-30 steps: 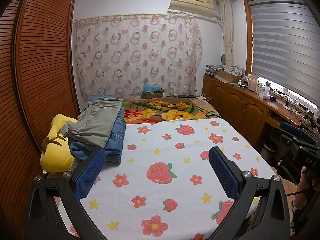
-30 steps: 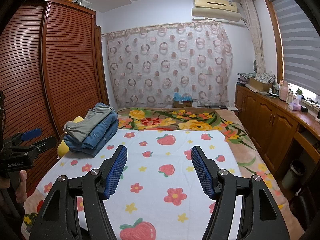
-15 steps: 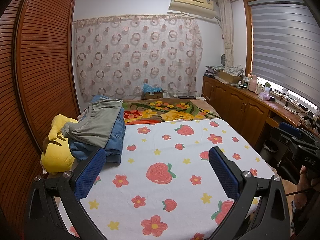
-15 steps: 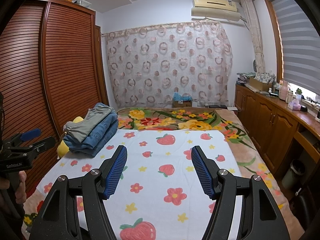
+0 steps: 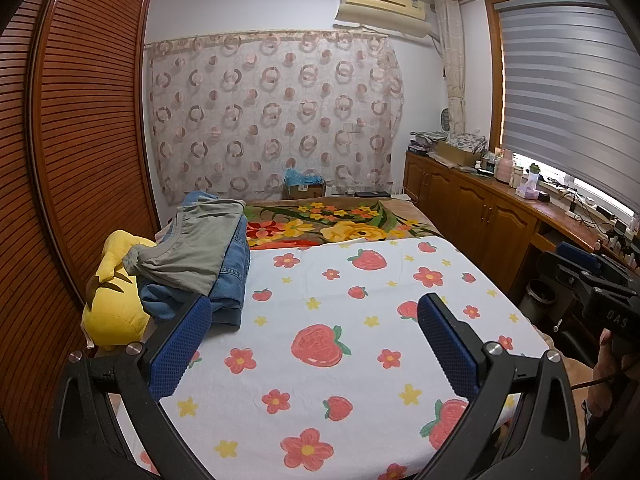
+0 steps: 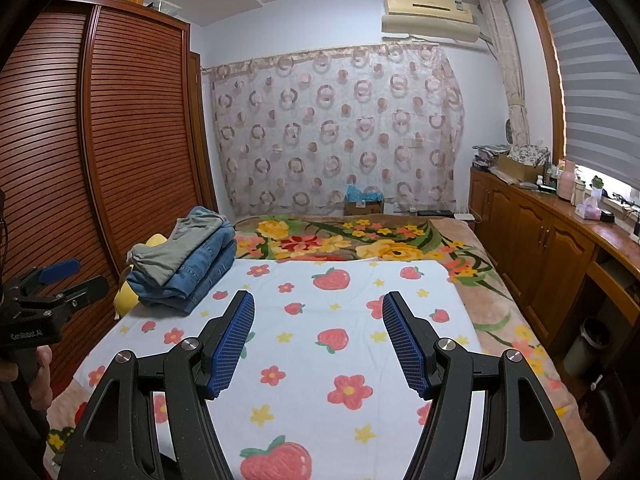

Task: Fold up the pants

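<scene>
A pile of pants [image 5: 200,256] lies at the far left of the bed: grey-green pants on top of blue jeans [image 6: 200,264]. My left gripper [image 5: 314,312] hangs open over the strawberry-print sheet [image 5: 360,344], its left pad close to the pile's near edge, nothing between its fingers. My right gripper [image 6: 318,308] is open too, above the middle of the sheet [image 6: 340,360], to the right of the pile and apart from it. Each gripper shows at the edge of the other's view, held in a hand.
A yellow plush toy [image 5: 112,312] sits against the pile at the bed's left edge, by the slatted wardrobe [image 5: 80,160]. A floral blanket [image 5: 332,224] covers the far end. Wooden cabinets [image 6: 540,248] with clutter line the right wall; a bin [image 6: 588,344] stands below.
</scene>
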Tool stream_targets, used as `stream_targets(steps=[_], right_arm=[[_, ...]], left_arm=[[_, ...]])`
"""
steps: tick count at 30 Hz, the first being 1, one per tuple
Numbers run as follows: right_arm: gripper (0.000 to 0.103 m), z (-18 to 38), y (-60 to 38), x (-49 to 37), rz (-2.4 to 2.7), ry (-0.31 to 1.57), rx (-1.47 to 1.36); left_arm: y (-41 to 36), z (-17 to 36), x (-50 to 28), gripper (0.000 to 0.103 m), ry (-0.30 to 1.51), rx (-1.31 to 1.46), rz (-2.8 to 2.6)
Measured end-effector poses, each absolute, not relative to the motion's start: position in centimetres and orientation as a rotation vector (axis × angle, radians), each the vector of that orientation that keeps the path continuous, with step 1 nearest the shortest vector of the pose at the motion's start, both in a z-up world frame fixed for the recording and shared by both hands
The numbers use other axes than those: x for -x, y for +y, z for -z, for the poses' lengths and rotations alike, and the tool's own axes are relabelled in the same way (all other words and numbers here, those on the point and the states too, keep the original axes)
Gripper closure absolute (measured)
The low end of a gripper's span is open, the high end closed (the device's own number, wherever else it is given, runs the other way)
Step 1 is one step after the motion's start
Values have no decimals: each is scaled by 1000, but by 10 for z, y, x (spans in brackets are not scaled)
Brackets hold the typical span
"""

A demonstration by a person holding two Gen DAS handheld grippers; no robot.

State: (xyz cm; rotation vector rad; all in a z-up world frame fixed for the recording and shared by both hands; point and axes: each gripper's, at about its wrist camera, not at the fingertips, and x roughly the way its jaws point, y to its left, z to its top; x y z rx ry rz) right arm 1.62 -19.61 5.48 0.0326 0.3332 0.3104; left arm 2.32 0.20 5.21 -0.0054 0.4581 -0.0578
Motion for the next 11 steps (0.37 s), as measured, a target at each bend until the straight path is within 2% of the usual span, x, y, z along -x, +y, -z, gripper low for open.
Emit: stream_targets(steps=[11], right_arm=[[34, -54, -194, -16, -310, 332, -33]], left_arm=[[2, -52, -23, 0, 457, 5, 57]])
